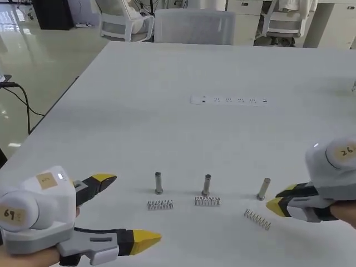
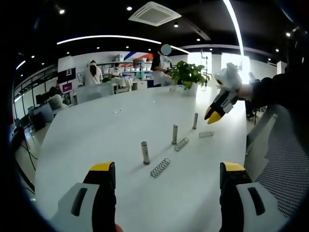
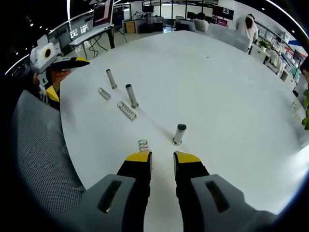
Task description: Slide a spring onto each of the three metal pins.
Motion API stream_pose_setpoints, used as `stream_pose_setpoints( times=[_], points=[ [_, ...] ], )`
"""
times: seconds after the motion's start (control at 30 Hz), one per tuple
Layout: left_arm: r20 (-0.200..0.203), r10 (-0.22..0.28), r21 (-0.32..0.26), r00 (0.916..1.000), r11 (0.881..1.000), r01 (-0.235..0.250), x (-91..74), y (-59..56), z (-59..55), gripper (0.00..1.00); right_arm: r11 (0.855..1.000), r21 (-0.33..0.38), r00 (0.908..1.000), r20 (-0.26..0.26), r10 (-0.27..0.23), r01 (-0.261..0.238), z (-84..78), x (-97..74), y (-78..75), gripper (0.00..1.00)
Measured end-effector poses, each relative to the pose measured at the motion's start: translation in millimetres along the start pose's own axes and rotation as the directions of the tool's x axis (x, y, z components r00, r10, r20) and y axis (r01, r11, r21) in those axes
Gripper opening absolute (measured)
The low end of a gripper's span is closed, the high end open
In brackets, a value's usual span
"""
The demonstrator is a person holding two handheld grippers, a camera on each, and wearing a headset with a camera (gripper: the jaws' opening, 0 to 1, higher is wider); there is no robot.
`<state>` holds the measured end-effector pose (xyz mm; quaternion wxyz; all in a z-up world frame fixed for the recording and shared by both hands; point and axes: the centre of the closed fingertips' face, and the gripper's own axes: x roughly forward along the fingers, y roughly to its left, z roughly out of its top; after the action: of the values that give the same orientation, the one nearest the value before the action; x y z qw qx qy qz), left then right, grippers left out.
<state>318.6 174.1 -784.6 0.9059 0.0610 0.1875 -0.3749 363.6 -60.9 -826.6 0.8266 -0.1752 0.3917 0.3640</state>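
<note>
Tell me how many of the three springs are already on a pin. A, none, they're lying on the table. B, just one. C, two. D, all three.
A: in the head view the left spring, middle spring and right spring all lie flat on the table, and the upright pins behind them are bare.

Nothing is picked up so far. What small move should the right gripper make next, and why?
Probably ease the right gripper slightly forward and to the left in its own view, so its yellow-tipped fingers straddle the small coiled metal spring, ready to close. That spring lies loose on the white table just ahead of the fingers, beside the upright grey metal pin.
</note>
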Motion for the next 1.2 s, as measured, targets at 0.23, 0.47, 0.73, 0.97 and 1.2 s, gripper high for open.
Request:
stream_pose_setpoints(
  times=[0.23, 0.47, 0.73, 0.97, 1.2],
  points=[
    [-0.002, -0.003, 0.000, 1.0000, 1.000, 0.003, 0.3, -2.0, -0.7, 0.88, 0.998, -0.026, 0.9984, -0.029, 0.048, -0.049, -8.7, 6.4, 11.8, 0.20],
    [-0.003, -0.003, -0.004, 1.0000, 1.000, 0.003, 0.0, -1.8, -2.1, 0.88, 0.996, -0.047, 0.9948, -0.073, 0.071, -0.075, -19.0, 13.2, 18.7, 0.20],
    [-0.005, -0.006, -0.010, 1.0000, 1.000, 0.006, 1.6, -2.6, -3.9, 0.88, 0.994, -0.070, 0.9912, -0.106, 0.079, -0.087, -26.6, 18.5, 22.7, 0.20],
    [-0.004, -0.007, -0.013, 1.0000, 1.000, 0.007, 2.7, -2.1, -4.0, 0.88, 0.992, -0.095, 0.9895, -0.123, 0.076, -0.088, -29.4, 20.7, 22.9, 0.19],
    [-0.002, -0.006, -0.014, 1.0000, 1.000, 0.006, 2.3, -1.9, -4.2, 0.87, 0.989, -0.118, 0.9883, -0.137, 0.069, -0.085, -30.4, 23.2, 21.8, 0.17]
  ],
)
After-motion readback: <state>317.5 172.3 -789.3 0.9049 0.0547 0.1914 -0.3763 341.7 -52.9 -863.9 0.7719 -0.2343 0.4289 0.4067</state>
